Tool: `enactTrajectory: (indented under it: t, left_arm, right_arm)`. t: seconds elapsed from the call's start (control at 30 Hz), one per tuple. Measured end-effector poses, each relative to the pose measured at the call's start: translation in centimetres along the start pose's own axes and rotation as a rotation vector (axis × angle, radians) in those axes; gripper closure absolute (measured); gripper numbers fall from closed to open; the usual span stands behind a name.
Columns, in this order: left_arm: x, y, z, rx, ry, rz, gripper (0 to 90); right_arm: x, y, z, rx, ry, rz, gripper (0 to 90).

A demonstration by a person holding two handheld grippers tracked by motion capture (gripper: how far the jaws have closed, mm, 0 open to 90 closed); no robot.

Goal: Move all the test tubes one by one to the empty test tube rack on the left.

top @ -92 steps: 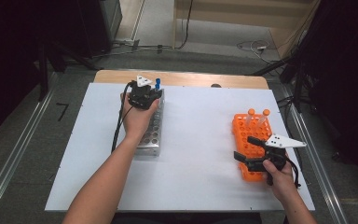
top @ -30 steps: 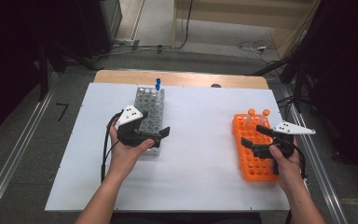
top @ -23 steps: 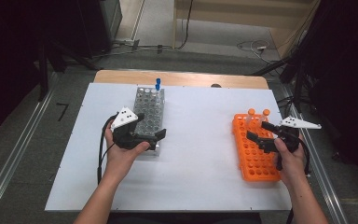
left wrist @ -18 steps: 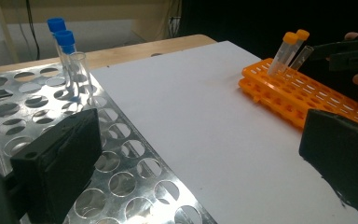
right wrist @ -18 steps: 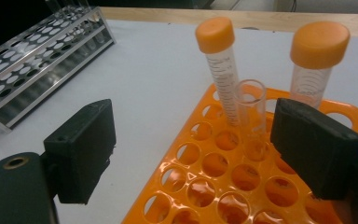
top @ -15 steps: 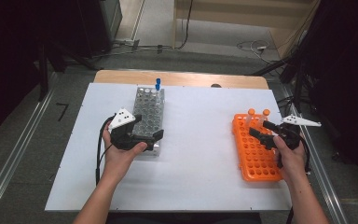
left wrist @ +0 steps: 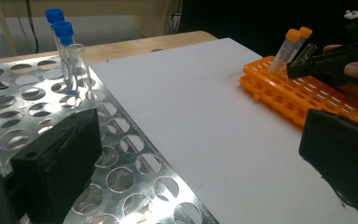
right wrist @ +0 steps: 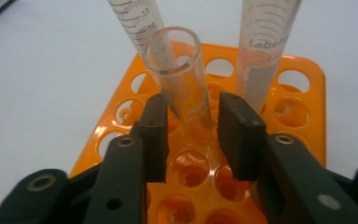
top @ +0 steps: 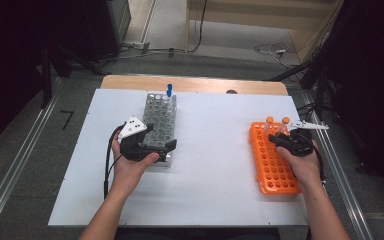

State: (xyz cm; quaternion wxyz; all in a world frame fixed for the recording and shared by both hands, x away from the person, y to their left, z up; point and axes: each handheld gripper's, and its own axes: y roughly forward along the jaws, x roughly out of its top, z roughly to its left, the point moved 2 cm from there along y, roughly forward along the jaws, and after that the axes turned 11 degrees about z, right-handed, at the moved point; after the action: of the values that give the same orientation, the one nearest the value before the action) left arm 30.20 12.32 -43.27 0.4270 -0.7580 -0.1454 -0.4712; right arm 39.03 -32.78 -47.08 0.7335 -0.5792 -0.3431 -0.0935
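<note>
My left gripper [top: 162, 145] [left wrist: 200, 135] is open and holds nothing; it hovers over the near end of a metal tube rack [top: 159, 120] [left wrist: 28, 93]. At that rack's far end stand two blue-capped tubes [top: 169, 91] [left wrist: 58, 28] and a clear uncapped tube [left wrist: 77, 60]. My right gripper [top: 281, 140] [right wrist: 191, 116] is shut on a clear uncapped tube [right wrist: 182, 74] [left wrist: 307, 50], tilted over the far end of the orange rack [top: 275, 172] [right wrist: 303, 84]. Two orange-capped tubes [top: 277, 122] [left wrist: 291, 42] stand just behind it.
Both racks sit on a white table [top: 215, 150] with bare surface between them. A wooden strip [top: 195, 84] runs along its far edge. Cables and dark floor lie beyond. The orange rack lies close to the table's right edge.
My left gripper drew back from the metal rack's far end to its near end, empty. My right gripper moved forward along the orange rack to the capped tubes, carrying the clear tube.
</note>
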Motion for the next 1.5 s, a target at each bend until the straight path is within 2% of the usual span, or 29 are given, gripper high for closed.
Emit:
enactTrajectory:
  t: [0.13, 0.27, 0.33, 0.43, 0.6, 0.83, 1.1, 1.5]
  left_arm:
    - [0.0, 0.1, 0.0, 0.003, -0.002, 0.002, 0.0]
    - [0.0, 0.2, -0.1, 0.0, 0.0, 0.004, 0.0]
    - [0.0, 0.2, -0.1, -0.002, 0.002, 0.007, 0.0]
    - [0.0, 0.2, -0.3, -0.003, 0.004, 0.003, 0.0]
    - [0.0, 0.1, -0.4, -0.008, 0.009, 0.0, 0.0]
    - [0.1, 0.1, -0.8, -0.018, 0.018, -0.004, 0.0]
    - [0.3, 0.1, -1.4, -0.036, 0.034, -0.01, 0.0]
    - [0.4, 0.4, -2.7, -0.059, 0.064, -0.001, 0.0]
  right_arm:
    - [0.0, 0.0, -0.1, -0.022, 0.022, -0.001, 72.3]
    - [0.0, 0.0, -0.1, -0.027, 0.023, -0.004, 73.5]
    - [-0.1, -0.2, 0.0, -0.025, 0.013, -0.025, 73.7]
    - [-0.3, -0.6, -0.1, -0.013, 0.025, -0.07, 73.7]
    - [-0.4, -1.3, -0.2, -0.015, 0.014, -0.106, 73.7]
    - [-0.4, -3.2, -0.1, 0.008, 0.012, -0.169, 73.8]
    - [0.0, -4.2, 2.1, 0.071, -0.048, -0.193, 73.8]
    - [0.2, -4.2, 7.2, 0.154, -0.172, -0.191, 73.8]
